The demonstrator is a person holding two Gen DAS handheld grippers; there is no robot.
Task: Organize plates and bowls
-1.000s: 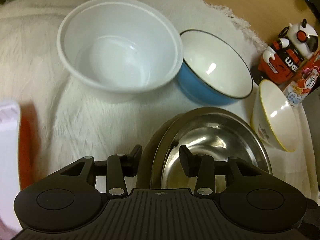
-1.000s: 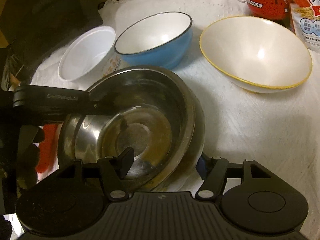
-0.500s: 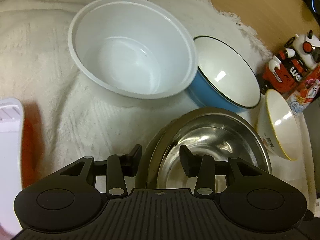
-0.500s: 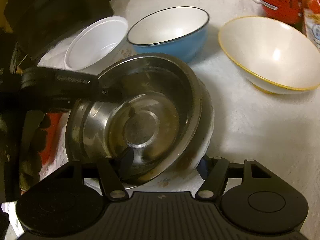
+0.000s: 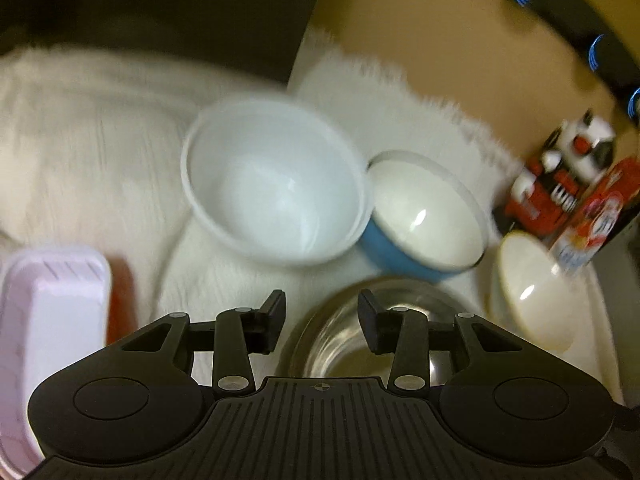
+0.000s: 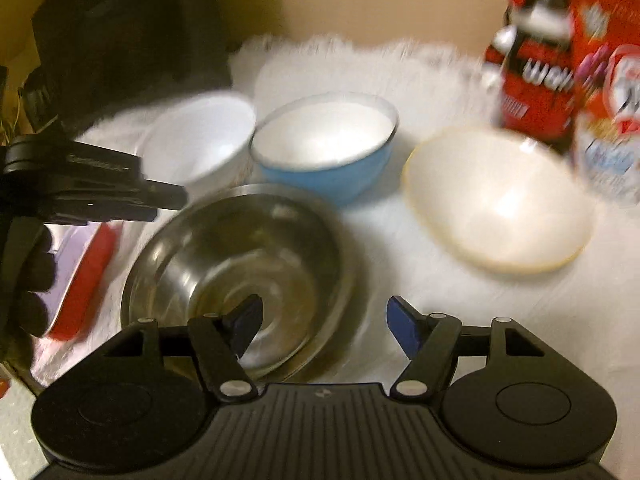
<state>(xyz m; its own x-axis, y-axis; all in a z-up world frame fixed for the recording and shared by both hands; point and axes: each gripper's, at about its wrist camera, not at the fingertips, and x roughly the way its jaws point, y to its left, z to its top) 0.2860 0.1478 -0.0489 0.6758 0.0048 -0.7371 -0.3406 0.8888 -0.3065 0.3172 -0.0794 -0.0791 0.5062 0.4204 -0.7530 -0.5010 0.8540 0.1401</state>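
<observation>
Steel bowl [image 5: 332,336] low and central on the white cloth [image 5: 80,140], just in front of the white bowl [image 5: 276,184] and the blue bowl [image 5: 424,216], with the yellow-rimmed bowl [image 5: 532,300] off to its right. Possibly two steel shells nested, going by a doubled rim; too blurred to settle.

Left gripper [image 5: 320,320] over the bowl's left rim, jaws apart and closing a little, pads pressing on nothing. Right gripper [image 6: 324,316] at the near right rim, jaws wide, one finger over the bowl's hollow and the other outside the wall; no squeeze visible, so nothing held on either side.

Handling, as a judgement: thin, stiff and light, unbreakable, but polished and slippery, apt to slide on the cloth or ring against its neighbours. Best taken at the rim, one pad inside the wall and one outside, pinched firmly; opposite rims if both tools lift. Ceramic neighbours heavier and chip-prone, so worth keeping clear of.

Left view only: pink tray [image 5: 52,320] with a red edge at the near left. Right view only: full round of the steel bowl down to its base, the left tool from the side with a dark hand [image 6: 24,280] behind it, and the red cartons [image 6: 532,80] up close.
</observation>
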